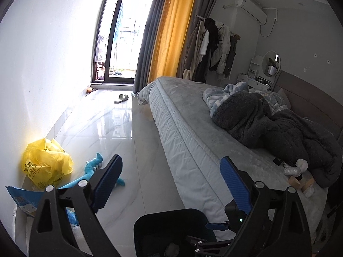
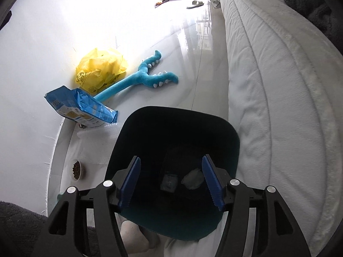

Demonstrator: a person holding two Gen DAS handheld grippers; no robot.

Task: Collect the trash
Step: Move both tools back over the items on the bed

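Right gripper (image 2: 170, 184) spread, empty, over black bin (image 2: 227, 132) — left gripper (image 1: 171, 184) spread wide; yellow bag (image 2: 100, 68), blue toy (image 2: 137, 79) beside wall.

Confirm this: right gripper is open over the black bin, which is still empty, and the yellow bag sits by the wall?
Not quite. The right gripper is open over the black bin, but the right wrist view shows two pieces already inside. The yellow bag is by the wall.

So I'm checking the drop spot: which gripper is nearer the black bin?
Right. The right gripper hangs open directly over the black bin, pointing down into it. The left gripper, also open, is beside and above it, aimed out across the floor.
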